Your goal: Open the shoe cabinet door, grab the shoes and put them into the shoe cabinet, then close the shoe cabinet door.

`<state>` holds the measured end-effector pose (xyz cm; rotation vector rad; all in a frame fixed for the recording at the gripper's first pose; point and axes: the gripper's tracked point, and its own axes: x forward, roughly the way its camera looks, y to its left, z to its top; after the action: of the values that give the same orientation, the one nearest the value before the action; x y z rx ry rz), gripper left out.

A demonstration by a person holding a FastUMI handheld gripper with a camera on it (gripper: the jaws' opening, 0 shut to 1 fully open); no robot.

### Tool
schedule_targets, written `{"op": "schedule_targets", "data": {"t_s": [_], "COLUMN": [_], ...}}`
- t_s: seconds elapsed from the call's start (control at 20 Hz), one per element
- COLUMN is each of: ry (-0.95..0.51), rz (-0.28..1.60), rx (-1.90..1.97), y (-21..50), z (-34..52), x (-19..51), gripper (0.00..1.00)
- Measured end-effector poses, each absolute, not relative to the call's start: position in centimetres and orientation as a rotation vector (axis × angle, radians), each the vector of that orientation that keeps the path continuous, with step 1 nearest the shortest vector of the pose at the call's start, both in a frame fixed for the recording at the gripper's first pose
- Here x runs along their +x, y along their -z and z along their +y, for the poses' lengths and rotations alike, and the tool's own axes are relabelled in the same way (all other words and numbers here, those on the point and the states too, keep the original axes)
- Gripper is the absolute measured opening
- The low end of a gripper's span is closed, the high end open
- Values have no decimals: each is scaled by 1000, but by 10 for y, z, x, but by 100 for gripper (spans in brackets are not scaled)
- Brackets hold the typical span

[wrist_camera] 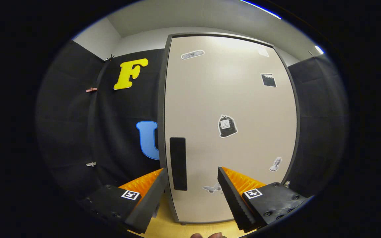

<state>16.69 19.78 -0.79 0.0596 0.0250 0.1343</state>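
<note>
Gripper view puts us facing the shoe cabinet door (230,125), which stands shut, its pale panel dotted with small stickers (227,126) and framed by a dark edge. Our gripper (192,175) hangs in front of it with fingers spread wide and holding nothing; the dark vertical handle (178,163) sits just ahead, between the two fingertips but nearer the left one. We judge that we are at the very first step, opening the door, with the shoes yet to be fetched. Next we would need to ease forward until the handle lies squarely between the fingers, close on it, then pull along the door's swing. The cabinet stands on a light wooden surface (190,228).
</note>
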Motion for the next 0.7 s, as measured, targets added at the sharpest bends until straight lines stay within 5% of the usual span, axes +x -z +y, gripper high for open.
{"op": "schedule_targets", "data": {"t_s": [0.3,0.7], "ry": [-136,-107], "rz": [79,67], "rx": [88,65], "y": [33,35], "z": [217,227], "x": [211,225], "gripper": [93,31]}}
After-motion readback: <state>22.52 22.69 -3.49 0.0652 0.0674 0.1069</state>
